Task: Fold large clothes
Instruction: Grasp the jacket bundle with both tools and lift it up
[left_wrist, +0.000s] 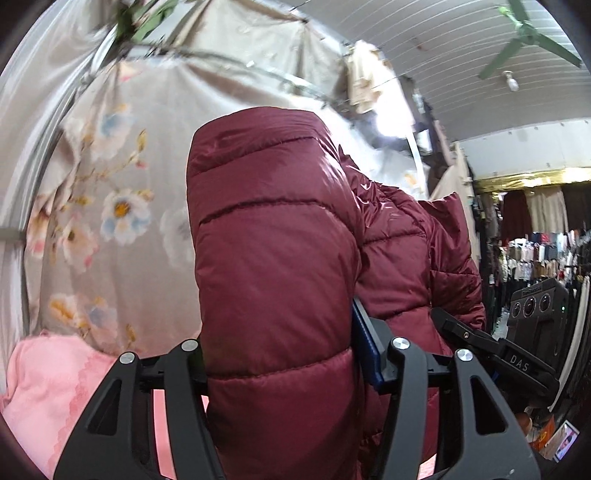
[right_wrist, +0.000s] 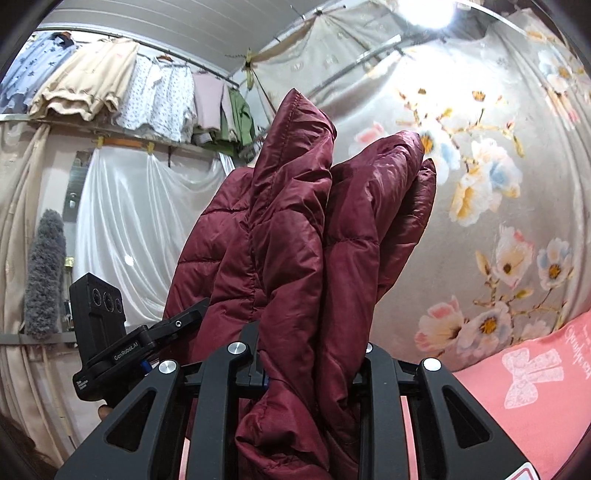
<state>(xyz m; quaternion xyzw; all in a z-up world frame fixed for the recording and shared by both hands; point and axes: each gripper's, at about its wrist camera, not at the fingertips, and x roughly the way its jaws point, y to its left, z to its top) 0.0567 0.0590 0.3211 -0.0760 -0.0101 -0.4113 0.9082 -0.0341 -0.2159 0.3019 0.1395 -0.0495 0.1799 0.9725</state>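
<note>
A dark red quilted puffer jacket (left_wrist: 273, 236) is held up in the air between both grippers. My left gripper (left_wrist: 288, 362) is shut on a thick padded fold of the jacket, which fills the middle of the left wrist view. My right gripper (right_wrist: 310, 354) is shut on several bunched layers of the same jacket (right_wrist: 295, 236), which stand up between its jaws. The right gripper (left_wrist: 491, 350) shows at the right of the left wrist view, and the left gripper (right_wrist: 122, 347) shows at the lower left of the right wrist view. The fingertips are hidden by the fabric.
A grey floral sheet (left_wrist: 122, 177) hangs as a backdrop, also in the right wrist view (right_wrist: 498, 206). A pink cloth (left_wrist: 55, 384) lies below, also in the right wrist view (right_wrist: 524, 376). Shirts (right_wrist: 122, 88) hang on a rail. Clothes racks (left_wrist: 535, 254) stand at the right.
</note>
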